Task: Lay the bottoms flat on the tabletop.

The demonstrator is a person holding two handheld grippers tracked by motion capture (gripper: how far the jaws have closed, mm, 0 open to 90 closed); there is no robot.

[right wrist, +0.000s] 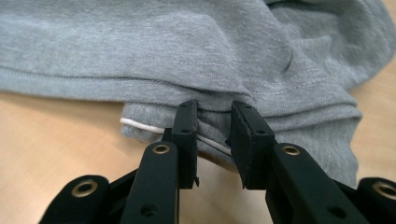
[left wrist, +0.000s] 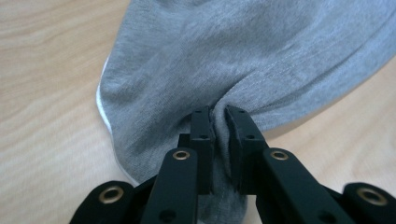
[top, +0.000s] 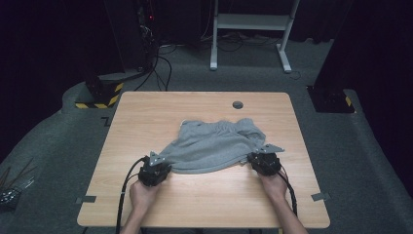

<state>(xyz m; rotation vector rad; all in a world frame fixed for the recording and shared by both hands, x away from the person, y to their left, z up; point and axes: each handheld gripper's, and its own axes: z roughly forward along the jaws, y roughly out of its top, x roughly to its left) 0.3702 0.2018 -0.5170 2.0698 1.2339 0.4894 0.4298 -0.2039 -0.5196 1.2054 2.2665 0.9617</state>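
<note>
Grey garment [top: 214,145] on wooden table [top: 146,117], gripped at its two near corners.

Garment lies crumpled at mid-table, its near hem toward the person. Left gripper [top: 155,170] sits at the near-left corner; in the left gripper view its jaws are almost closed, with a bunch of cloth [left wrist: 219,116] pinched tight between the pads, so the fabric gathers into folds at the tips. Right gripper [top: 265,162] sits at the near-right corner; in the right gripper view its jaws stand partly apart, the layered hem [right wrist: 210,135] between them; whether the pads press on it cannot be told. Holding opposite corners of one edge probably serves to spread or lift the garment evenly. A white inner edge [right wrist: 140,125] shows under the right corner.
</note>
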